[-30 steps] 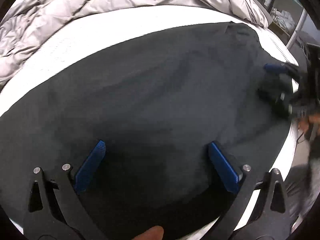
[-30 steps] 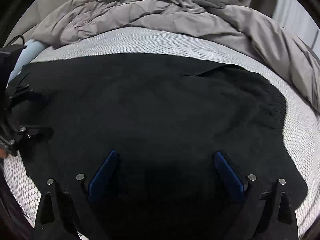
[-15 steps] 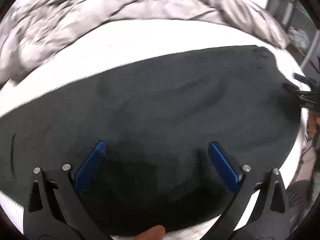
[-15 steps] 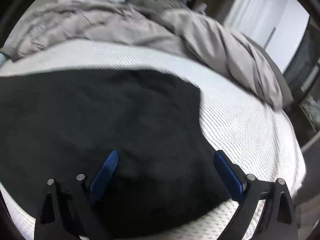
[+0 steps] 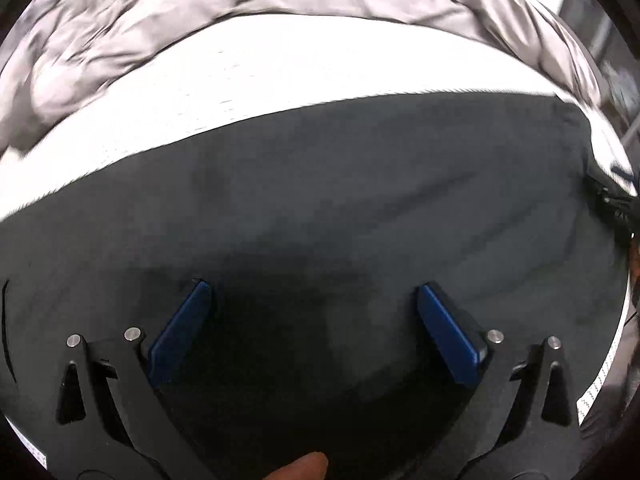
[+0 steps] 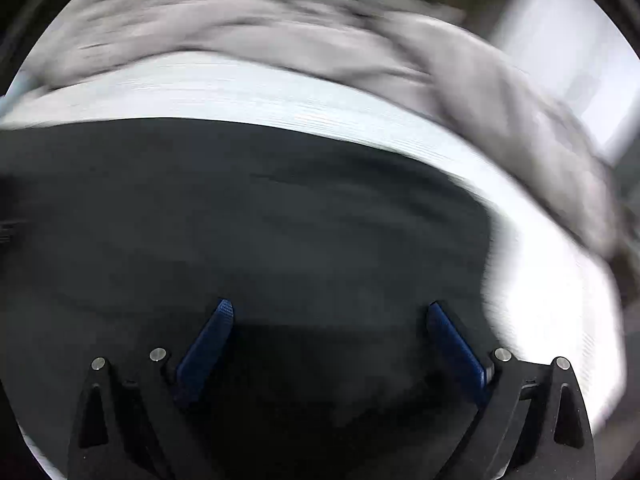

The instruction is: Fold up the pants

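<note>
**Blue pads spread wide, both tools swinging outward over the pants**

Blue-padded fingers [image 5: 180, 336] of your left gripper [image 5: 316, 320] stand wide apart with nothing between them; a fingertip [image 5: 304, 468] of your hand shows at the bottom edge. Your right gripper [image 6: 328, 340] is likewise spread wide and empty. Neither touches cloth, as far as these views show.

Beneath both tools the black pants [image 5: 340, 200] lie flat on the white mattress [image 5: 280, 72], near its front edge, with shallow creases running across the fabric.

Change since a second ago: both cameras have swung. Your right view, earlier centred on the garment with your left tool at its left edge, has turned rightward, so the pants' right end [image 6: 480, 232] and bare mattress beyond it come into view. Your left view has panned so that your right tool has slid to the far right rim [image 5: 612, 204]. Both frames are motion-blurred now. Judgement: you are spreading to opposite ends of the garment, probably seeking ends to grasp; no fold is begun.

View differences: only the left view shows the other tool, dimly; its claw state cannot be read there. Only the right view shows open mattress right of the pants. Farthest back, the grey duvet [image 6: 240, 40] lies heaped in both.
</note>
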`<state>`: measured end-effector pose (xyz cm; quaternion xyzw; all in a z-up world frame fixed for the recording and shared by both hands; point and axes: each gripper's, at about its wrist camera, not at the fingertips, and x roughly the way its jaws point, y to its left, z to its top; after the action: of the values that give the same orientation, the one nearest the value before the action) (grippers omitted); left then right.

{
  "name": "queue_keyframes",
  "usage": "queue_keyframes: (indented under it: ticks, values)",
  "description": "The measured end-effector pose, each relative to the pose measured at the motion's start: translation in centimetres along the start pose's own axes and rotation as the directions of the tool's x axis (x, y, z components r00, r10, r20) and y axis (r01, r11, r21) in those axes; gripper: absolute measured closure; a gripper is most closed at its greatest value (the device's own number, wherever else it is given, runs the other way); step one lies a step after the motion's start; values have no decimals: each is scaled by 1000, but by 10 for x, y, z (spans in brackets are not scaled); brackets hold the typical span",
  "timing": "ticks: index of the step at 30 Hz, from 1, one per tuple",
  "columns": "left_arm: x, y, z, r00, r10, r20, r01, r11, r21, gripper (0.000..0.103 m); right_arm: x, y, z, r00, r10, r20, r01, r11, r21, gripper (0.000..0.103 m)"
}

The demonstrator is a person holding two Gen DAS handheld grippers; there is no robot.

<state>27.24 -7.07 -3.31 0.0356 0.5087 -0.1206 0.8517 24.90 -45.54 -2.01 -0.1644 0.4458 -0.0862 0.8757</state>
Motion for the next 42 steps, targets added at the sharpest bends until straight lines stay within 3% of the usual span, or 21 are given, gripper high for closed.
queue_keyframes:
  ticks: [1,2,3,4,7,11,13,16,20,22,24,26,28,29,31,32,34,36,38,40,42]
  values:
    - [-1,5,-2,1000,7,2,-7,1000,-11,0,8,-23,-3,998,-53,-19,54,997,60,1]
    - [-1,9,-2,1000,11,2,-11,1000,-25,0,17,-49,-7,999,-26,-37,31,988,153,0]
    - [-1,9,0,1000,13,-1,-13,999,-30,0,29,-70,-12,993,107,-54,-90,962,259,0]
    - [-2,7,0,999,33,-10,-33,999,-28,0,35,-78,-13,985,159,-63,-133,945,299,0]
    - [-15,-6,5,995,100,-17,-100,995,-4,1,26,-73,-4,994,96,-51,-82,970,231,0]
    - [-25,-33,27,998,33,60,-34,999,18,1,-15,-60,11,999,-26,29,19,977,214,0]
    - [-12,-48,35,999,-16,45,15,1000,17,1,-27,-51,22,997,20,77,-37,973,227,0]
    - [16,-65,39,998,-53,-17,54,999,6,1,-28,-4,42,973,209,102,-222,963,153,0]
    - [31,-69,41,1000,-1,-22,1,1000,23,0,-8,63,60,950,309,50,-310,951,1,0]
    - [30,-66,43,1000,9,-26,-8,1000,30,0,2,78,59,959,283,9,-282,959,-35,1]
    - [33,-54,48,999,25,-23,-25,999,20,0,11,70,50,988,155,3,-155,986,-65,1]
    - [32,-40,46,999,35,-23,-35,999,4,0,15,29,36,1000,11,-1,-11,1000,-13,1]
    - [33,-26,45,996,85,-17,-85,996,-5,0,21,-12,26,992,-122,-38,124,989,76,1]
    - [33,-19,46,994,106,-15,-106,994,-10,0,26,-40,19,987,-147,-62,156,975,160,0]
    - [33,-4,52,993,118,-4,-118,993,-21,0,32,-71,14,998,12,-69,10,953,302,0]
    - [30,-2,55,991,137,7,-137,990,-17,0,30,-72,14,998,21,-66,0,953,301,0]
    - [14,-4,56,984,166,61,-167,986,-1,1,20,-66,21,998,-41,-46,51,970,239,1]
    - [4,-6,61,988,123,95,-122,992,-23,1,-2,-47,31,997,-78,13,74,977,201,1]
    - [6,-8,65,993,66,101,-61,996,-59,1,-18,-30,45,997,-36,74,21,981,191,1]
    - [19,-9,68,996,50,73,-44,995,-88,1,-30,-10,59,992,15,126,-34,987,156,1]
    - [31,-13,64,997,66,30,-63,994,-91,0,-23,26,75,980,145,136,-156,985,75,1]
